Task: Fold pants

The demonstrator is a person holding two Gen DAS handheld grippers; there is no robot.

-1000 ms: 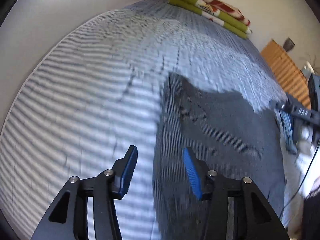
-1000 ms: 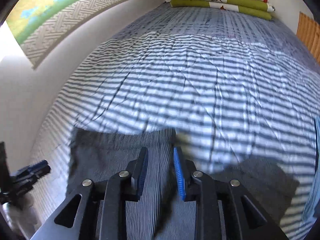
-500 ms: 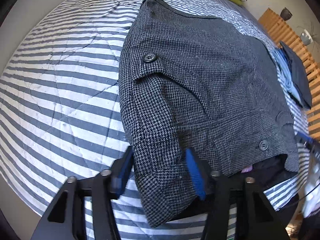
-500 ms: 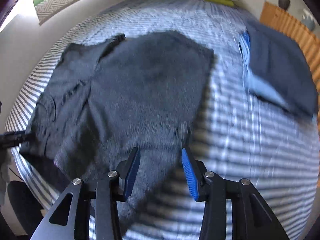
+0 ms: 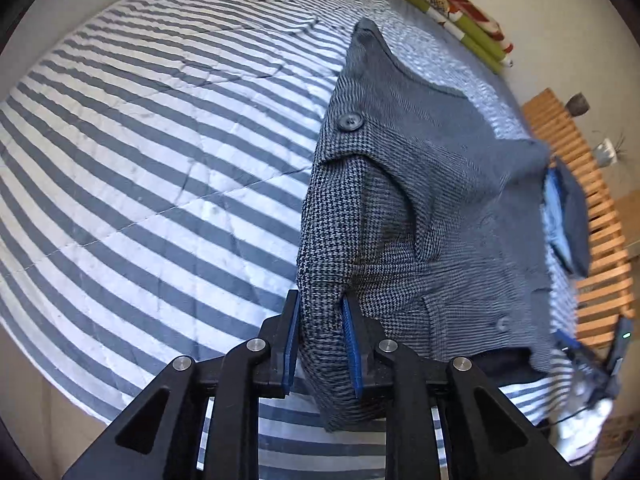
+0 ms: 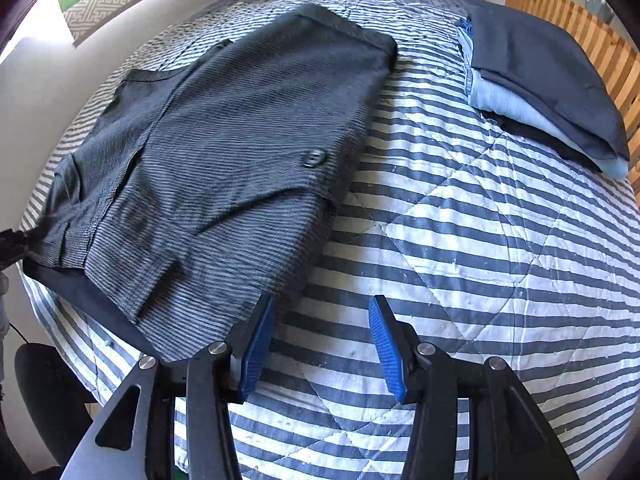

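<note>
Grey houndstooth pants point(image 5: 432, 208) lie folded on a striped bed, waistband end toward the near edge. My left gripper point(image 5: 322, 340) is shut on the near left waistband corner, cloth bunched between its blue pads. In the right wrist view the same pants point(image 6: 224, 152) lie flat at the left, a button showing on top. My right gripper point(image 6: 322, 346) is open just right of the pants' near corner, with only bedspread between its fingers. The left finger point(image 6: 256, 352) sits at the fabric's edge.
A stack of folded dark and light blue clothes point(image 6: 540, 92) lies on the bed's right side by a wooden slatted headboard point(image 6: 592, 36). Green and red folded blankets point(image 5: 444, 4) rest at the far end. A wall runs along the left.
My left gripper has shut on the waistband corner, which it straddled open half a second ago. My right gripper has come down nearer the bed, beside the pants' near corner.
</note>
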